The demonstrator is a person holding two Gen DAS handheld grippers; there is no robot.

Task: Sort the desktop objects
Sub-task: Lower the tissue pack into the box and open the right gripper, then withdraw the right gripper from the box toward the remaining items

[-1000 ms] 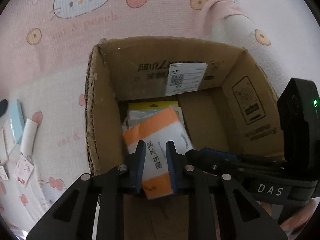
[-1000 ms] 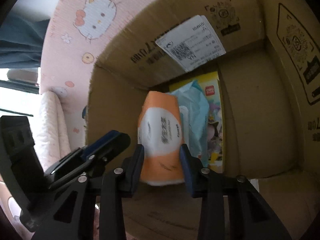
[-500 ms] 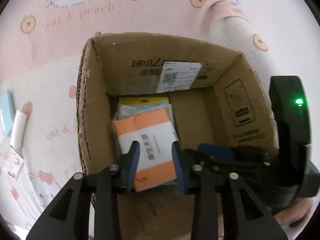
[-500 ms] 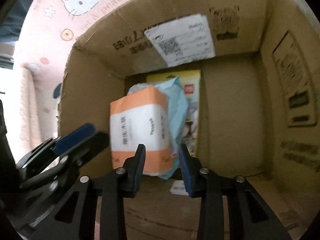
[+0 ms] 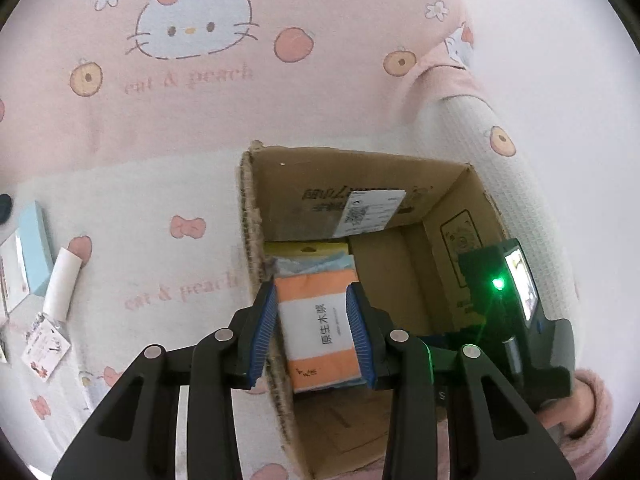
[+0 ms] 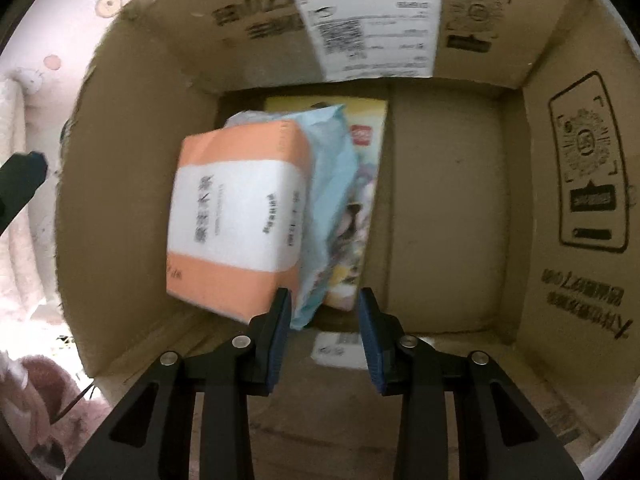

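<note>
An orange and white tissue pack lies inside the open cardboard box, on top of a light blue packet and a yellow picture packet. My left gripper hovers above the box's left wall. It is open, and the pack shows far below between its blue pads, untouched. My right gripper points down into the box, open, with nothing pressed between its pads. The pack lies to its left, and the blue packet's corner comes close to its left finger.
The box's right half has a bare floor. A white shipping label is on the far wall. On the pink cat-print cloth left of the box lie a light blue carton, a white roll and small cards.
My left gripper has opened, let go of the tissue pack and drawn up and back. The pack now rests in the box. My right gripper has tipped further down into the box.
</note>
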